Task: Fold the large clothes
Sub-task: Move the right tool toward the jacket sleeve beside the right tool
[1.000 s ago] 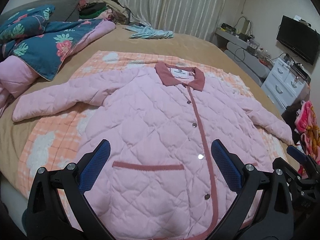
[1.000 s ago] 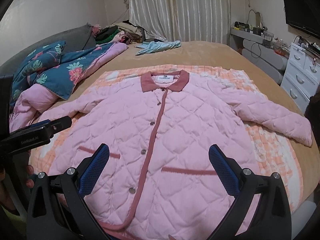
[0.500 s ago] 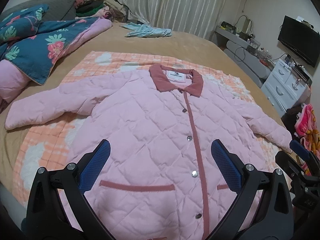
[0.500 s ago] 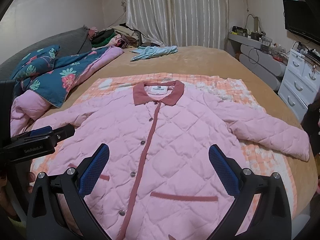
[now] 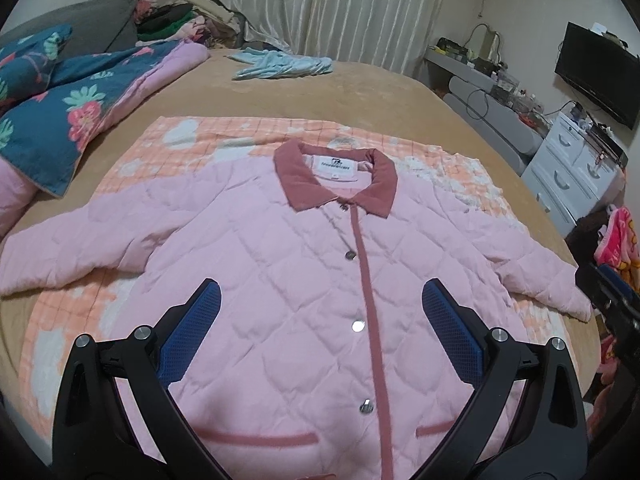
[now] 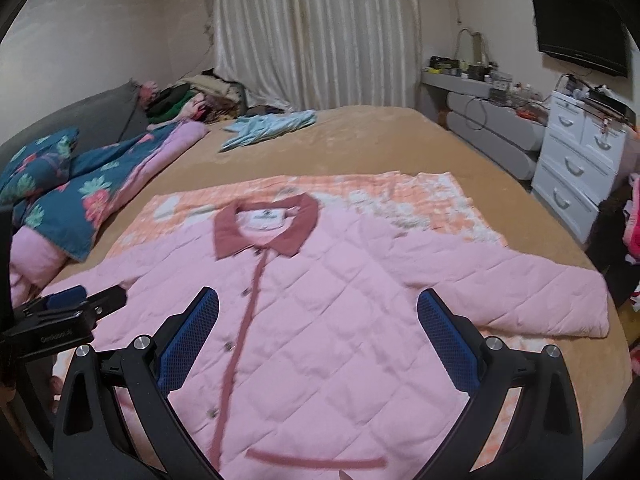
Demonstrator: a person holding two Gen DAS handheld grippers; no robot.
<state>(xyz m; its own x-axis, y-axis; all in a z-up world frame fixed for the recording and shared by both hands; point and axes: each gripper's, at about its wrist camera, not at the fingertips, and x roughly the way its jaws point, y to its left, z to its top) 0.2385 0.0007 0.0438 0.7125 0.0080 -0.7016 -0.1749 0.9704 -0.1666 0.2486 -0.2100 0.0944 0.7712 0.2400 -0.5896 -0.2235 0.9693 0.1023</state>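
A pink quilted jacket (image 5: 280, 272) with a dark rose collar (image 5: 336, 176) lies flat, front up and buttoned, sleeves spread, on an orange checked blanket (image 5: 132, 164). It also shows in the right wrist view (image 6: 340, 300). My left gripper (image 5: 320, 292) is open and empty above the jacket's lower front. My right gripper (image 6: 318, 300) is open and empty above the lower front too. The left gripper's body shows at the left edge of the right wrist view (image 6: 60, 320); the right one shows at the right edge of the left wrist view (image 5: 612, 304).
The tan bed (image 5: 360, 92) holds a blue floral quilt (image 5: 72, 108) at left and a light blue garment (image 5: 280, 66) at the far end. White drawers (image 6: 580, 168), a grey desk and a wall television stand at right. Curtains hang behind.
Both grippers have risen and pulled back toward the jacket's hem, so the jacket looks lower and smaller in both views. Both stay open and empty.
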